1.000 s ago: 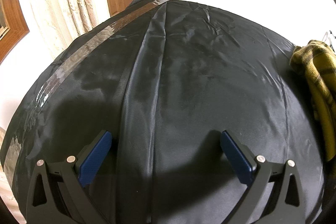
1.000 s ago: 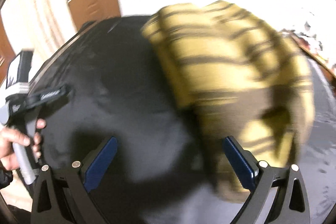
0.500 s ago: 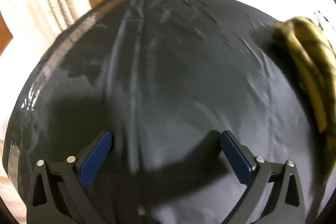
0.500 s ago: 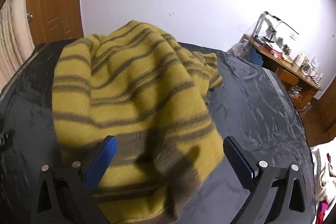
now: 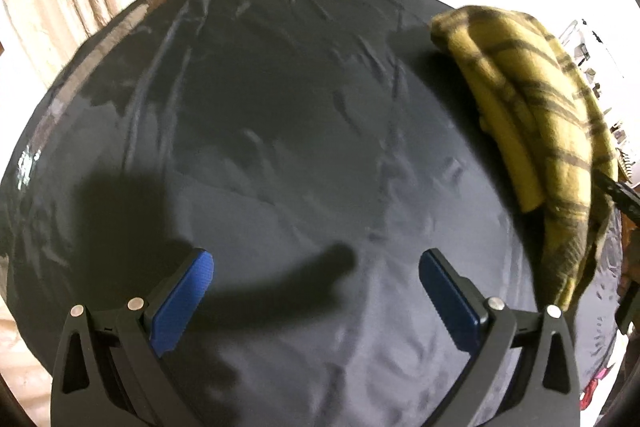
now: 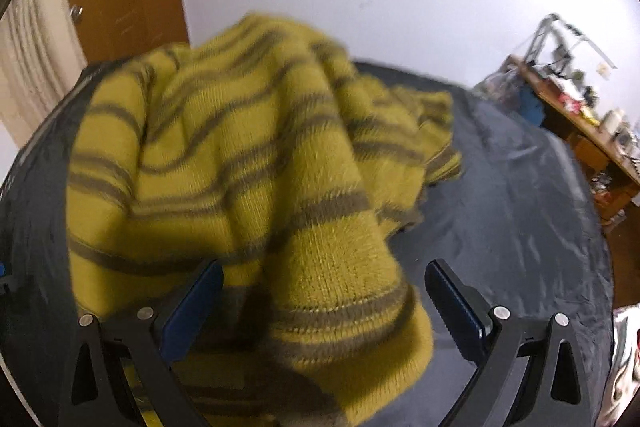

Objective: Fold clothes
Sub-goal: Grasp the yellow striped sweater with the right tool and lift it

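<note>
Right wrist view: the sweater [image 6: 248, 195] lies bunched on the black sheet [image 6: 520, 211], near the right gripper [image 6: 324, 311], jaws wide and seemingly gripping nothing; left gripper [image 5: 316, 291] hovers wide and empty, sweater at right.

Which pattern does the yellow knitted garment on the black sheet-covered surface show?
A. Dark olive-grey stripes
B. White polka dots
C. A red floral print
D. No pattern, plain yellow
A: in the right wrist view the yellow knitted garment shows dark olive-grey bands running across its knit, and the left wrist view shows the same dark lines on it where it lies bunched on the black sheet-covered surface.
</note>
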`<state>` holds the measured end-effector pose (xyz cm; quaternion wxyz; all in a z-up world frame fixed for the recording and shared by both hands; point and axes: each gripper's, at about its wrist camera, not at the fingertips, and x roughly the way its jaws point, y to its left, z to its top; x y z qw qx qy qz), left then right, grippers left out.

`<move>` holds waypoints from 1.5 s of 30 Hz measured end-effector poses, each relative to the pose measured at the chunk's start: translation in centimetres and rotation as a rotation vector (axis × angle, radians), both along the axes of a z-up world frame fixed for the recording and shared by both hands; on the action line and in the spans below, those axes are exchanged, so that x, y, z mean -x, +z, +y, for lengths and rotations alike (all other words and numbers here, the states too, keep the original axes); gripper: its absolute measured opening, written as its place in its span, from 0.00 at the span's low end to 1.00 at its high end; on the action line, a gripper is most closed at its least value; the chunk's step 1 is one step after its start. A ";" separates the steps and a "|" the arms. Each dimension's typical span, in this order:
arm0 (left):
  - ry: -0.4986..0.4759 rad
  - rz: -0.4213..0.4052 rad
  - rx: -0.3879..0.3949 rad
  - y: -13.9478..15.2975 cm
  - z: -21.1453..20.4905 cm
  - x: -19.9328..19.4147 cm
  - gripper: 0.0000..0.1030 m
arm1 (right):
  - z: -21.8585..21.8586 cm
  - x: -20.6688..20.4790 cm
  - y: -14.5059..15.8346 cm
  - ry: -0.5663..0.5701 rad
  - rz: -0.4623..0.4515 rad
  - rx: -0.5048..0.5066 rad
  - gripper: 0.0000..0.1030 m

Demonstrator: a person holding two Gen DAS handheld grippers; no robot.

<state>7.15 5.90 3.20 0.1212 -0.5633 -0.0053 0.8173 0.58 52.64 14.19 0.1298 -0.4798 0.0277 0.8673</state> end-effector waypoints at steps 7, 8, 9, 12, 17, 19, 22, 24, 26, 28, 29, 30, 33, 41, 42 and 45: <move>-0.018 -0.022 0.053 -0.5 1.1 -0.5 1.00 | 0.3 -0.2 -2.7 0.026 -0.089 -0.002 0.99; -0.019 -0.023 0.056 -0.4 1.1 -0.5 1.00 | 0.3 -0.3 -3.2 0.031 -0.108 0.008 0.99; -0.020 -0.023 0.060 -0.4 1.2 -0.4 1.00 | 0.2 -0.3 -3.6 0.035 -0.125 0.014 0.99; -0.029 -0.017 0.078 -0.2 1.4 -0.2 1.00 | -0.3 -0.6 -4.4 0.055 -0.153 -0.005 0.99; -0.061 -0.002 0.093 0.1 1.5 0.2 1.00 | -1.4 -1.8 -4.4 0.064 -0.157 0.008 0.99; -0.074 0.005 0.098 0.2 1.5 0.4 1.00 | -2.1 -2.3 -4.4 0.074 -0.160 0.021 0.99; -0.093 0.012 0.103 0.3 1.5 0.6 1.00 | -3.6 -3.4 -4.5 0.109 -0.178 0.059 0.99; -0.105 0.011 0.096 0.3 1.3 0.8 1.00 | -5.1 -4.2 -4.5 0.129 -0.184 0.063 1.00; -0.117 0.010 0.090 0.2 1.1 0.9 1.00 | -6.7 -5.0 -4.4 0.150 -0.190 0.067 1.00; -0.129 0.010 0.083 0.2 0.9 1.1 1.00 | -8.2 -5.8 -4.4 0.157 -0.192 0.068 1.00; -0.135 0.009 0.079 0.1 0.8 1.2 1.00 | -9.2 -6.1 -4.4 0.157 -0.191 0.067 1.00; -0.141 0.009 0.076 0.1 0.7 1.3 1.00 | -10.0 -6.4 -4.3 0.156 -0.190 0.067 1.00; -0.152 0.009 0.066 0.0 0.1 2.0 1.00 | -12.8 -7.1 -4.3 0.165 -0.195 0.070 1.00; -0.126 -0.002 0.046 0.3 -3.9 2.7 1.00 | -22.3 -7.4 -4.0 0.306 -0.257 0.081 1.00; -0.112 -0.005 0.045 0.5 -4.8 2.7 1.00 | -23.4 -7.2 -3.9 0.328 -0.260 0.097 1.00; -0.065 -0.014 0.038 0.6 -7.4 2.8 1.00 | -27.6 -6.7 -3.4 0.455 -0.262 0.163 1.00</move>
